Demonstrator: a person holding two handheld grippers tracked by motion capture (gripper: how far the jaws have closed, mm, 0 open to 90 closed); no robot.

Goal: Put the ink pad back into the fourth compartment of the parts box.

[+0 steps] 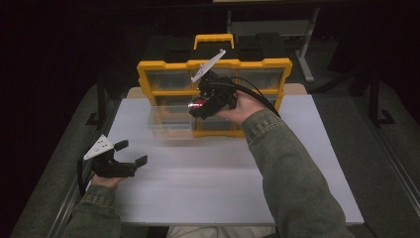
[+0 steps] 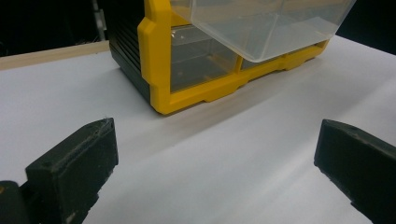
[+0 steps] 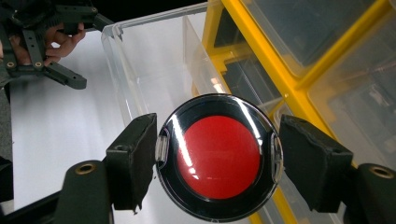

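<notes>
A round black case with a red centre (image 3: 217, 156) sits clamped between the jaws of my right gripper (image 3: 217, 158). In the high view that right gripper (image 1: 198, 106) holds the round case (image 1: 197, 104) above the pulled-out clear drawer (image 1: 171, 119) of a yellow and black drawer cabinet (image 1: 214, 69). The clear drawer (image 3: 154, 70) lies just beyond the case in the right gripper view. My left gripper (image 1: 131, 152) rests open at the table's left, nothing between its fingers (image 2: 79, 163). The cabinet (image 2: 161, 70) and the clear drawer (image 2: 266, 28) stand ahead of it.
The white tabletop (image 1: 213, 183) stretches in front of the cabinet. A yellow carry handle (image 1: 214, 39) tops the cabinet. Dark floor and a grey stand (image 1: 307, 44) lie behind the table. The person's green sleeves (image 1: 297, 183) come in from below.
</notes>
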